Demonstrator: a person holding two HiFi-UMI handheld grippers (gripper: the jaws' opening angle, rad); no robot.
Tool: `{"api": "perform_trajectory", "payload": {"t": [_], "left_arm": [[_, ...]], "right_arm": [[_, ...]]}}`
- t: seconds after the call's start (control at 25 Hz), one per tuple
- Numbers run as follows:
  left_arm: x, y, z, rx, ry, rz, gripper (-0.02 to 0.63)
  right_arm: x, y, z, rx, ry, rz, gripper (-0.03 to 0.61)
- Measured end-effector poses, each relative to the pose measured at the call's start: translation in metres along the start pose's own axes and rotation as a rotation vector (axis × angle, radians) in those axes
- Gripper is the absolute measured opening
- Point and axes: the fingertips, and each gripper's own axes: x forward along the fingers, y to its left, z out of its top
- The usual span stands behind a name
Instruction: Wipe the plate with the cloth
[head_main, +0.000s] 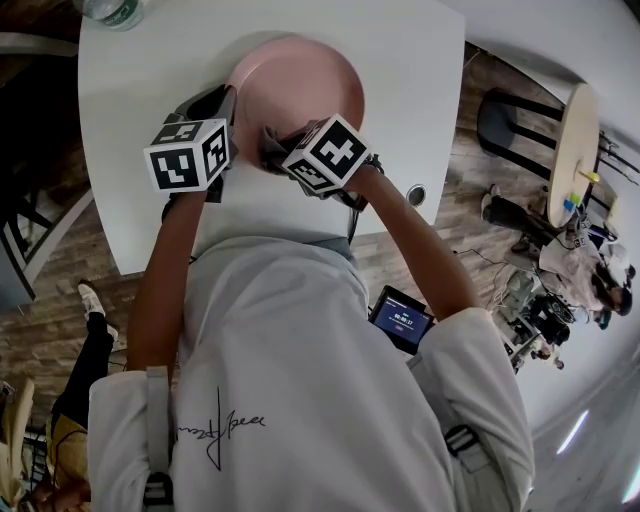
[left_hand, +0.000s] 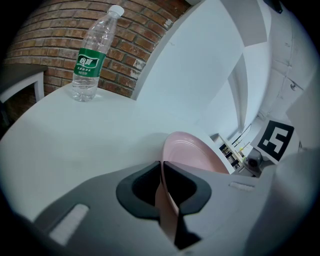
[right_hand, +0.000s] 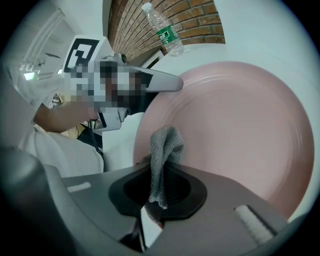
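Observation:
A pink plate (head_main: 300, 85) is held tilted over the white table (head_main: 400, 60). My left gripper (left_hand: 162, 187) is shut on the plate's rim (left_hand: 167, 200), and the plate (left_hand: 192, 152) runs edge-on away from the jaws. My right gripper (right_hand: 157, 187) is shut on a grey mesh cloth (right_hand: 165, 150), whose bunched end touches the near part of the plate's face (right_hand: 235, 130). In the head view the two marker cubes, left (head_main: 190, 153) and right (head_main: 328, 153), sit at the plate's near edge.
A clear water bottle with a green label (left_hand: 92, 57) stands on the table's far side by a brick wall (left_hand: 55, 35). The bottle (right_hand: 164, 30) also shows beyond the plate. Off the table's right, a round stool (head_main: 570, 150) and a small screen (head_main: 400, 320).

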Motion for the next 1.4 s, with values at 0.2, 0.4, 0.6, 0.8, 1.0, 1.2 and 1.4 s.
{"api": "perform_trajectory", "payload": {"t": [0.2, 0.4, 0.6, 0.8, 1.0, 1.2, 1.4], "left_arm": [[0.000, 0.000, 0.001, -0.001, -0.001, 0.001, 0.035], [0.000, -0.001, 0.001, 0.001, 0.000, 0.003, 0.034], [-0.001, -0.001, 0.001, 0.001, 0.001, 0.001, 0.034], [-0.001, -0.002, 0.002, 0.002, 0.000, 0.002, 0.034], [-0.001, -0.002, 0.001, 0.002, 0.000, 0.000, 0.034], [-0.001, -0.003, -0.001, 0.002, 0.001, 0.001, 0.034], [-0.002, -0.004, 0.001, 0.004, 0.000, 0.002, 0.032]], "right_arm": [[-0.004, -0.003, -0.009, 0.002, 0.022, -0.004, 0.041], [-0.008, -0.007, -0.018, -0.025, 0.055, -0.022, 0.041], [-0.012, -0.010, -0.023, -0.041, 0.094, -0.035, 0.041], [-0.015, -0.012, -0.028, -0.059, 0.119, -0.038, 0.041], [-0.016, -0.016, -0.032, -0.078, 0.141, -0.047, 0.041], [-0.020, -0.021, -0.038, -0.115, 0.170, -0.073, 0.041], [-0.025, -0.026, -0.041, -0.149, 0.192, -0.096, 0.043]]}}
